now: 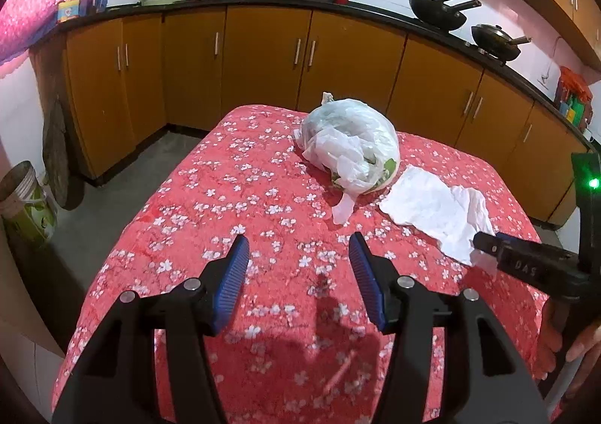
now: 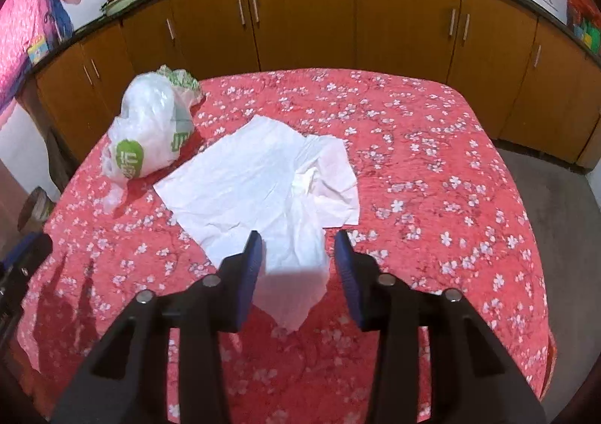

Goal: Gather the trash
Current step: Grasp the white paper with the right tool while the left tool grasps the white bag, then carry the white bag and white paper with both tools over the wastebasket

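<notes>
Right gripper (image 2: 298, 247): jaws parted, blue ribbed pads either side of the near corner of the white paper; neither pad presses on it, so nothing is gripped. From the left wrist view its black body comes in from the right edge with its tip at the paper's near edge, a person's hand (image 1: 574, 352) on its handle.

Left gripper (image 1: 298, 255): jaws apart and empty, only the bare cloth between the pads, well to the left of the paper.

White paper (image 2: 259, 180): a thin, crumpled sheet of tissue-like paper lying flat on the cloth, creased all over. A second, smaller fold or sheet overlaps its right side and looks faintly pink. Its near corner tapers to a point between the right gripper's fingers.

Plastic bag (image 1: 349, 140): a translucent, bulging bag, crumpled, stuffed with white and green scraps; green round logos show on its side in the right wrist view. It lies on its side just beyond and left of the paper, close to it, one loose handle trailing onto the cloth. Whether bag and paper touch cannot be told.

Table cloth (image 1: 233, 198): red with small white blossoms, covering the whole table top.

Cabinets (image 1: 263, 56): orange-brown doors with metal handles behind the table, under a dark counter.

Pans (image 1: 439, 12): two dark pans on the counter at right.
</notes>
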{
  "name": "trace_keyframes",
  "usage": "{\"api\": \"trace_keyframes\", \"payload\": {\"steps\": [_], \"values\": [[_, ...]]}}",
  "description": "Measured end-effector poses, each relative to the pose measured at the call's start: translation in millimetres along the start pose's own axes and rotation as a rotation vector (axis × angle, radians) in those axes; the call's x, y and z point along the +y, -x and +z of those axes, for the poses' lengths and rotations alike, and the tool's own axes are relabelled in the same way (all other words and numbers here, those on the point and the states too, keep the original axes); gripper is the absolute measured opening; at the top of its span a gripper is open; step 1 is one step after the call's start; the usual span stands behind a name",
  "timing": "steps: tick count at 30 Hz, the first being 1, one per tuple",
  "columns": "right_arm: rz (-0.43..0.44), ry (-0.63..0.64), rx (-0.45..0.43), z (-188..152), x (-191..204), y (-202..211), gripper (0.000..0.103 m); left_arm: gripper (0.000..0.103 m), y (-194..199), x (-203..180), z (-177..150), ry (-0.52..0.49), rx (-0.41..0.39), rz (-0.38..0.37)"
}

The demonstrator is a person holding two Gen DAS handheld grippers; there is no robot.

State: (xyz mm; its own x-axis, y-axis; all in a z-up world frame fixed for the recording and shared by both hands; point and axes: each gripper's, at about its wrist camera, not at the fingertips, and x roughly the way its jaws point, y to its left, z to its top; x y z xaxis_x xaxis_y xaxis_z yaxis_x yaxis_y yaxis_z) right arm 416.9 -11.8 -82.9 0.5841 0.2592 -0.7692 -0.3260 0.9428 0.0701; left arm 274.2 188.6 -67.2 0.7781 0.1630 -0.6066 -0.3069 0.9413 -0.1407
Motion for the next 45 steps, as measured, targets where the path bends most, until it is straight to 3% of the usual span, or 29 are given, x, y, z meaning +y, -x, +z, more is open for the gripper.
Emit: {"api": "trace_keyframes", "payload": {"steps": [2,4,11,25,27,28,32,36,45], "values": [[0.002,0.017,0.01,-3,2,-3,0.008,0.057,-3,-2,2,-0.003,0.001,-0.004],[0.002,0.027,-0.004,-8,1,0,0.004,0.059,-8,-5,5,-0.009,0.0,-0.007],[-0.052,-0.014,-0.111,-17,-22,30,0.003,0.065,-27,-29,19,-0.056,-0.015,-0.011],[-0.027,-0.061,-0.093,-21,-37,30,0.003,0.064,-75,-55,44,-0.077,0.042,0.013],[-0.027,-0.064,-0.09,-21,-38,30,0.003,0.054,-82,-54,46,-0.071,0.067,-0.013],[-0.028,-0.065,-0.089,-21,-37,30,0.003,0.039,-86,-54,46,-0.068,0.083,-0.024],[-0.035,-0.067,-0.084,-21,-37,29,0.003,0.01,-93,-49,47,-0.043,0.123,-0.062],[-0.037,-0.071,-0.087,-21,-38,29,0.003,0.004,-88,-43,44,-0.028,0.123,-0.095],[-0.021,-0.09,-0.142,-30,-40,44,0.003,0.003,-46,-34,17,-0.081,0.09,-0.124]]}}
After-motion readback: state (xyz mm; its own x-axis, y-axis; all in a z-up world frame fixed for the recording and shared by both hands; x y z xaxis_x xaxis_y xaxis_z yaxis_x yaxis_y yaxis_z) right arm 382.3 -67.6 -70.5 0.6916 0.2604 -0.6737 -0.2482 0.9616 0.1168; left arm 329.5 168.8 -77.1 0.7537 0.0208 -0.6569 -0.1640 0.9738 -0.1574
